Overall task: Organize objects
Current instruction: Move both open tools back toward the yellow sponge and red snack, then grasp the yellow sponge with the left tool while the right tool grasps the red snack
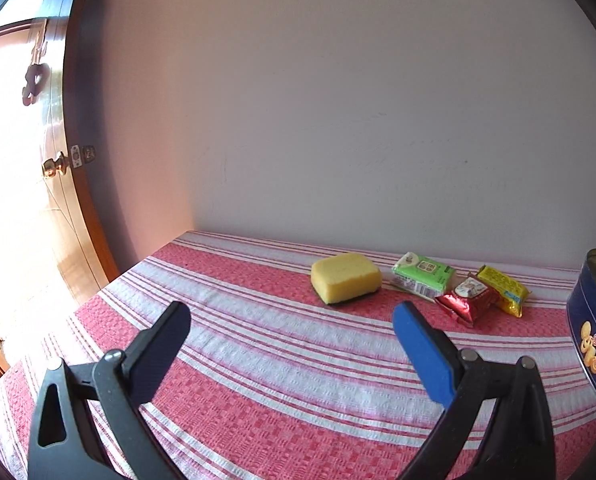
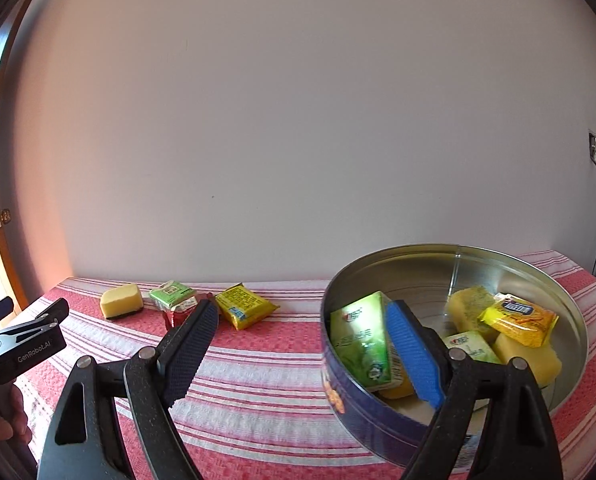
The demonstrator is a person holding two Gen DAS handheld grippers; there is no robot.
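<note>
Tin (image 2: 454,344): round blue cookie tin with bare metal inside, standing open on the striped cloth (image 1: 258,360); only its left wall shows at the right edge of the left wrist view.
Inside tin: a green carton (image 2: 362,344) leans on the near-left wall; two yellow sponges (image 2: 468,306) lie toward the right with an orange packet (image 2: 518,316) on top and a pale green pack (image 2: 472,346) just in front of them.
Sponge (image 1: 345,277): yellow with a dark underside, on the cloth well left of the tin, near the wall (image 1: 338,100).
Green packet (image 1: 423,274): just right of the sponge, between it and the tin.
Red packet (image 1: 468,296): touching the green one, slightly nearer the camera.
Yellow packet (image 1: 503,290): touching the red one, the closest of the four to the tin but apart from it.
Left gripper (image 1: 292,330): jaws spread wide and holding nothing, above the cloth left of the tin, pointing toward the sponge.
Right gripper (image 2: 304,336): jaws spread wide and holding nothing; its blue finger (image 2: 412,354) overlaps the tin's near rim beside the carton, though contact cannot be told.
Door (image 1: 64,128): far left of the tin, with a brass knob (image 1: 54,168).
</note>
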